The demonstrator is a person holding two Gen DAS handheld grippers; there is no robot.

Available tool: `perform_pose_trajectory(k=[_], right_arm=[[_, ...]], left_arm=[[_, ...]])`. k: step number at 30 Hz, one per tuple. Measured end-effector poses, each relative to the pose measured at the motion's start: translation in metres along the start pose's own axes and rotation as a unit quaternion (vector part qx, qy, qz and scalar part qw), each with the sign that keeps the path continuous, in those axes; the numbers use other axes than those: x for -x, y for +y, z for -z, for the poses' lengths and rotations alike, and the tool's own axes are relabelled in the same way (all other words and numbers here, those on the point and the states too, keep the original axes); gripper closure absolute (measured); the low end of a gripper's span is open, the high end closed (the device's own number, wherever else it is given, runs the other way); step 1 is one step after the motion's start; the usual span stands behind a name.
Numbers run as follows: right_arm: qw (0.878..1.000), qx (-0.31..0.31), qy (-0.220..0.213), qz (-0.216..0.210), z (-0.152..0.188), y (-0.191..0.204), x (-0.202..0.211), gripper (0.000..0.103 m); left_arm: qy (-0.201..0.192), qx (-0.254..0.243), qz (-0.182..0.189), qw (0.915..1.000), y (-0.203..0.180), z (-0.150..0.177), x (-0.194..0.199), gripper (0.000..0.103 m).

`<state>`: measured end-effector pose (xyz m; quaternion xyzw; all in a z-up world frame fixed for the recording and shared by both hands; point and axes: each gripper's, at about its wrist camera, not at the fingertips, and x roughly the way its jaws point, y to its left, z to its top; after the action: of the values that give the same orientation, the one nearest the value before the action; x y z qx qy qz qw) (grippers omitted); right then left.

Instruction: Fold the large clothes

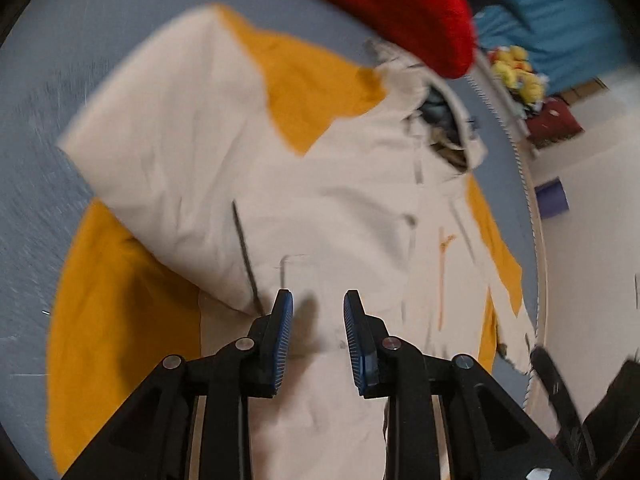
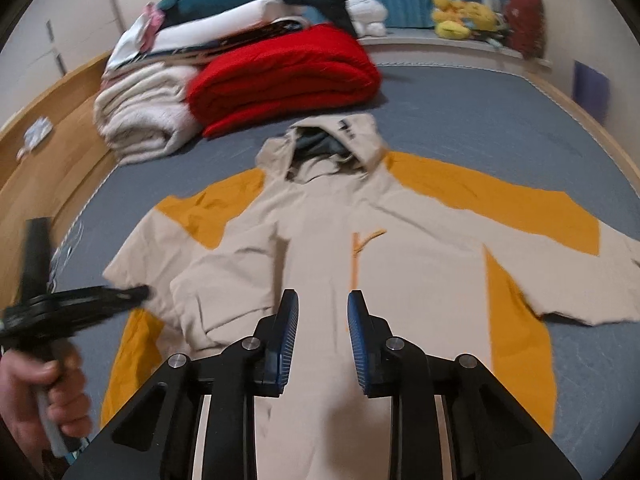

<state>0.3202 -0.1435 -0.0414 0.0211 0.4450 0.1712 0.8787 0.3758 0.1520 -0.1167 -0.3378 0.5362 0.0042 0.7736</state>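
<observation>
Nearest in each wrist view are the blue pads of the tools. The right hand-held gripper [image 2: 323, 312] hangs over the lower front of the jacket [image 2: 320, 240] with its jaws spread a little and nothing between them. The left hand-held gripper [image 1: 318, 314] is likewise parted and empty above the cream body panel; in the right view it shows as a dark blur at the near left, held in the person's left hand [image 2: 44, 392].

The jacket, cream with mustard panels, lies front-up on the grey-blue bed [image 2: 460, 104], its hem toward the near edge and its hood [image 2: 340, 136] toward the far end. One sleeve [image 2: 168, 256] already lies folded in over the chest; the other sleeve [image 2: 560, 240] stretches out flat toward the bed's right edge.

It looks like a light shell: soft and limp, probably a bit slick, so it should slide on the sheet and sag when lifted. A pinch on a thin edge seems best, at the outstretched sleeve's cuff or the hem corners, rather than on the flat middle.

Beyond the hood sit a folded red blanket [image 2: 288, 80] and a pile of folded linens [image 2: 148, 120] near the far left corner, with yellow soft toys [image 2: 460, 16] on the ledge behind.
</observation>
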Motion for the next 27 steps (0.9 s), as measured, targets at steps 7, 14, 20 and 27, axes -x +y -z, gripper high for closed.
perform_pose_trajectory(k=[7, 14, 20, 27], right_arm=[[0.998, 0.049, 0.013, -0.032, -0.001, 0.035, -0.030, 0.060], [0.993, 0.097, 0.037, -0.062, 0.005, 0.065, -0.056, 0.053], [0.986, 0.139, 0.050, -0.081, 0.014, 0.084, -0.070, 0.052], [0.980, 0.179, 0.053, -0.073, 0.026, 0.093, -0.074, 0.051]], left_arm=[[0.028, 0.022, -0.030, 0.9989, 0.024, -0.004, -0.021, 0.068], [0.038, 0.021, 0.043, 0.9982, 0.021, -0.010, -0.023, 0.103], [0.005, -0.043, 0.150, 0.9877, -0.025, -0.020, 0.008, 0.103], [0.021, -0.111, 0.228, 0.9672, -0.073, -0.007, 0.017, 0.103]])
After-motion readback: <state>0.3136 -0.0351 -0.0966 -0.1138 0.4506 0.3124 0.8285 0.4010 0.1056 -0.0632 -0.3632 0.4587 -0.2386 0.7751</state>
